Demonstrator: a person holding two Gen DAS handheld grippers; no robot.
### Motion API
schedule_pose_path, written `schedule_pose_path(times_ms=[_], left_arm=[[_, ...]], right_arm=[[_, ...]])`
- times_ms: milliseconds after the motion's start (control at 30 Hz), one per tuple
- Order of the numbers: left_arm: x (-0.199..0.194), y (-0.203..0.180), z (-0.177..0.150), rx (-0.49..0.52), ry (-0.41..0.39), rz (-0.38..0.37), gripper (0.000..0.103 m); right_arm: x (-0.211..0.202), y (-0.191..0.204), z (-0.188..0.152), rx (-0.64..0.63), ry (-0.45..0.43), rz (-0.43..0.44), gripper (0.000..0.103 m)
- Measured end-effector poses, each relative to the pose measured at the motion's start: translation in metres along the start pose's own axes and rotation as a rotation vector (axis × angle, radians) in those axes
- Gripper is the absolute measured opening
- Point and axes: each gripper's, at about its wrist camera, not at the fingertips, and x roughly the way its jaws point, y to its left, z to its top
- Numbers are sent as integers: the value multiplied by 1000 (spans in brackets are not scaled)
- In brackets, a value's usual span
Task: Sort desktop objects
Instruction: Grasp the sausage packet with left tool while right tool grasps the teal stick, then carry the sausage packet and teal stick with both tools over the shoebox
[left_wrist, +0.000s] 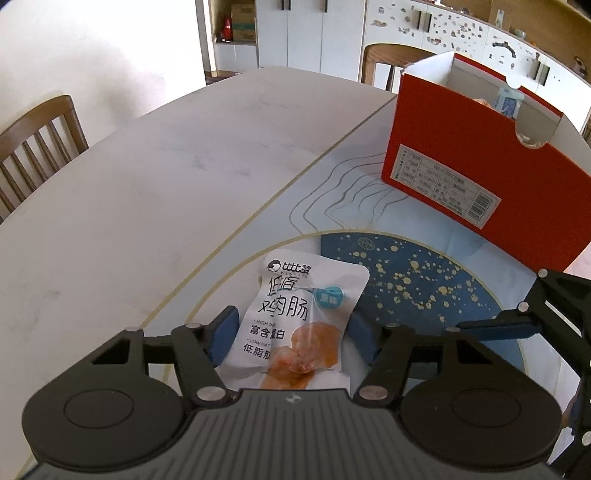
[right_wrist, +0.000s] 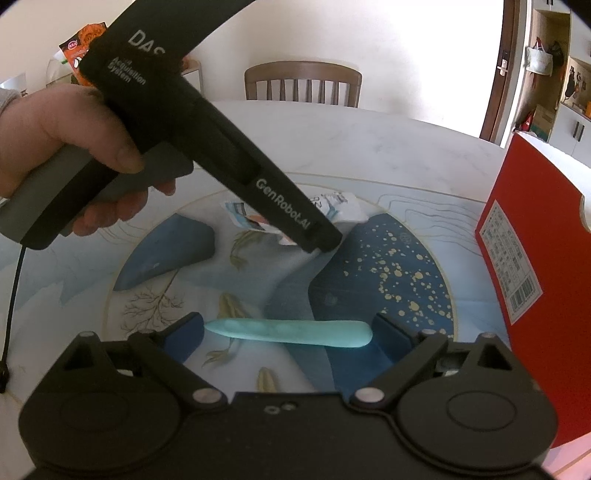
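Observation:
A white snack packet with printed lettering and an orange picture lies on the patterned mat. My left gripper is shut on it, a blue pad against each long edge. From the right wrist view the left gripper points down onto the crumpled packet, with a hand on its grey handle. My right gripper stands open low over the mat. A long pale-teal object lies crosswise between its pads; I cannot tell whether its ends touch them.
A tall red box with an open top and items inside stands on the mat at the right, close to the right gripper. The same red box fills the right edge. Wooden chairs ring the pale table.

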Motion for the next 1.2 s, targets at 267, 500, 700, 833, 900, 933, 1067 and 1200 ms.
schedule_pose_path(times_ms=[267, 500, 700, 833, 900, 933, 1067, 1200], left_arm=[[-3, -2, 0, -5, -15, 10, 61], [-9, -4, 1, -20, -26, 8, 60], [-20, -10, 4, -32, -42, 5, 60], [-29, -13, 5, -46, -45, 1, 60], [-34, -16, 5, -56, -46, 3, 60], [-38, -18, 5, -62, -47, 1, 60], [-50, -23, 3, -90, -50, -4, 60], [-63, -30, 1, -107, -62, -3, 60]], right_arm=[[-7, 1, -3, -13, 16, 1, 97], [-14, -3, -2, -14, 9, -6, 97], [-30, -9, 1, -17, 2, -18, 97], [-40, -12, 2, -23, -7, -22, 97], [-43, -14, 4, -25, -10, -24, 97], [-50, -16, 5, -22, -17, -24, 97], [-69, -22, 9, -19, -39, -24, 97], [-90, -29, 12, -14, -61, -25, 97]])
